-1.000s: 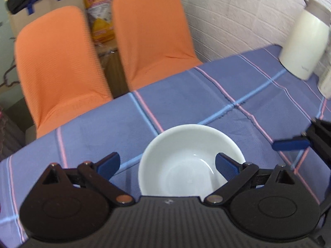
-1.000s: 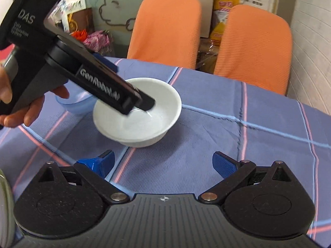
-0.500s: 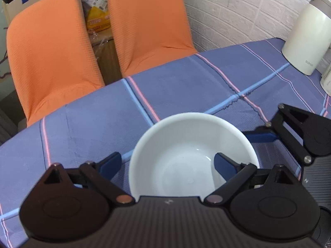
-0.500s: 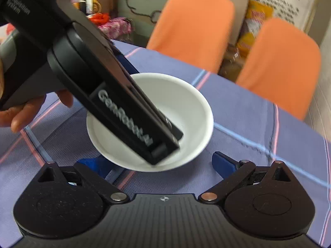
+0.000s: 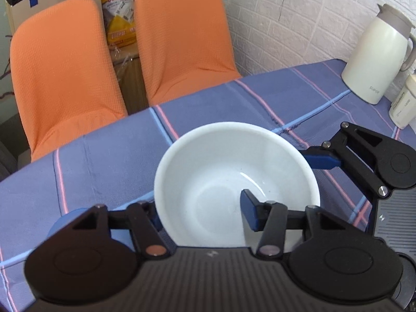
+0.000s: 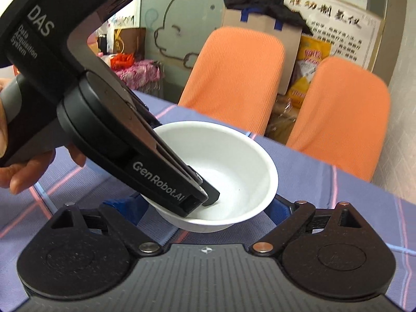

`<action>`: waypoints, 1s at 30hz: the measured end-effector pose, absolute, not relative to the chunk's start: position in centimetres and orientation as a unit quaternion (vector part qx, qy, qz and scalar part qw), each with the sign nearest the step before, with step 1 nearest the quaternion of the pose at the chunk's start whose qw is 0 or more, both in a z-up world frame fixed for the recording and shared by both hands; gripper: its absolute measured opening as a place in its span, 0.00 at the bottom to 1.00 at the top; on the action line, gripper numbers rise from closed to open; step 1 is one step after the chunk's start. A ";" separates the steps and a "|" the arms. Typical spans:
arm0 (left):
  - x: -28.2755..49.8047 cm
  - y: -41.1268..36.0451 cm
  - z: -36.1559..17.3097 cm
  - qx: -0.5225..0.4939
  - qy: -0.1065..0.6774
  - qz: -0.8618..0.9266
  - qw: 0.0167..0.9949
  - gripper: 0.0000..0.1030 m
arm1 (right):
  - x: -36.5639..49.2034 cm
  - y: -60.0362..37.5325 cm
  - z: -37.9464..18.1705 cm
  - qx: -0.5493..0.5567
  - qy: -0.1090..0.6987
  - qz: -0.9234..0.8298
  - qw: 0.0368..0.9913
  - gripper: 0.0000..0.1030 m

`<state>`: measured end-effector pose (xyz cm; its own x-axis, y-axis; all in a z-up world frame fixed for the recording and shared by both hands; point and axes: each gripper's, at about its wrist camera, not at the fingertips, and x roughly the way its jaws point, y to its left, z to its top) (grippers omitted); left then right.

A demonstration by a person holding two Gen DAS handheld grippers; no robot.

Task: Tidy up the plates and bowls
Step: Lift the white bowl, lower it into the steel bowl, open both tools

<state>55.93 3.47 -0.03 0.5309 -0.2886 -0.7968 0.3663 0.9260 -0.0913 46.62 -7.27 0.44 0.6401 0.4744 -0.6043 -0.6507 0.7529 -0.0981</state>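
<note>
The bowl [image 5: 235, 182] sits on the table [image 5: 104, 156], two chairs [image 5: 179, 39] behind it.

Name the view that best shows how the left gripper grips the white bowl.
Left wrist view: the left gripper straddles the white bowl wall, one finger inside, the other outside. The right wrist view shows the bowl side-on, but the gripper body hides the outer finger.

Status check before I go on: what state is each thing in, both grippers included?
bowl: empty, opening up; lifted or resting, cannot tell.
left gripper: one finger inside the bowl, one outside its wall; clamped or not, unclear.
right gripper: open, fingers either side of the bowl.
jug: upright, lid on.
</note>
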 end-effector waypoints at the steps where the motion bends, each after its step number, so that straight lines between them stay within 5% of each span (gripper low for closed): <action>1: 55.3 3.3 0.5 0.042 0.441 -0.190 0.876 0.50 | 46.2 -7.4 0.7 -0.157 0.276 0.313 0.895 0.79; 12: 43.9 0.2 5.6 0.029 0.397 -0.222 0.890 0.50 | 37.5 -11.9 5.9 -0.172 0.227 0.301 0.910 0.79; 30: 30.0 -6.1 -0.8 0.058 0.444 -0.259 0.856 0.52 | 23.8 -14.4 2.2 -0.152 0.306 0.282 0.896 0.79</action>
